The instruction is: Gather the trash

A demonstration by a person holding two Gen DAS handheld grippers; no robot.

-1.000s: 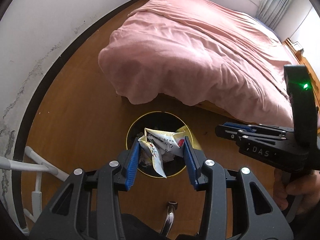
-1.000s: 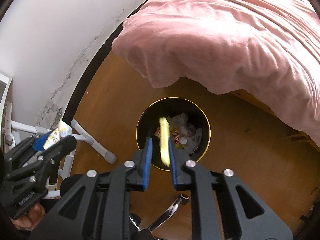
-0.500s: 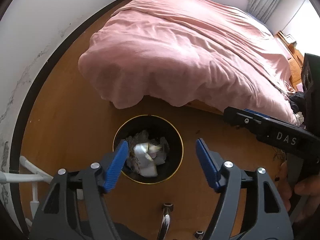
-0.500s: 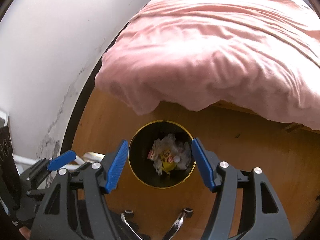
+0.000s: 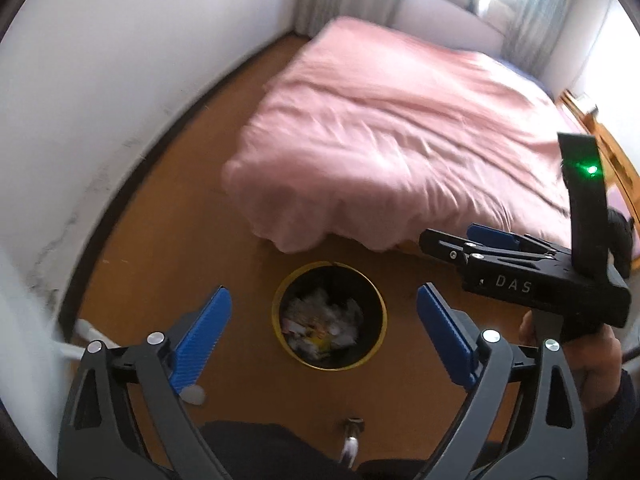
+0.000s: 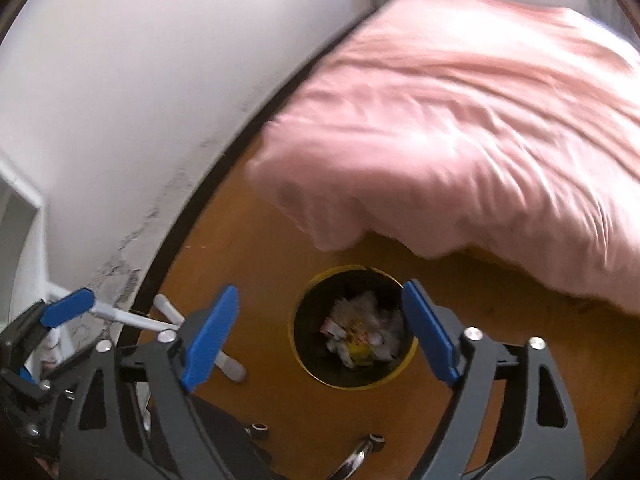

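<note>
The left gripper [image 5: 324, 334] and right gripper [image 6: 320, 332] are both hanging empty, blue jaws having just been opening wide with nothing between them. Below them, crumpled white and yellow wrappers [image 5: 320, 320] are lying inside the round black wastebasket with a yellow rim [image 6: 298, 354]. Beyond, the pink bedspread [image 5: 400, 140] is overhanging nearby; a careless swing could be snagging it or tipping the basket.

Pink bed [image 5: 400, 136], wood floor [image 5: 160, 240], white wall [image 5: 100, 60], curtained window [image 5: 520, 0]
</note>
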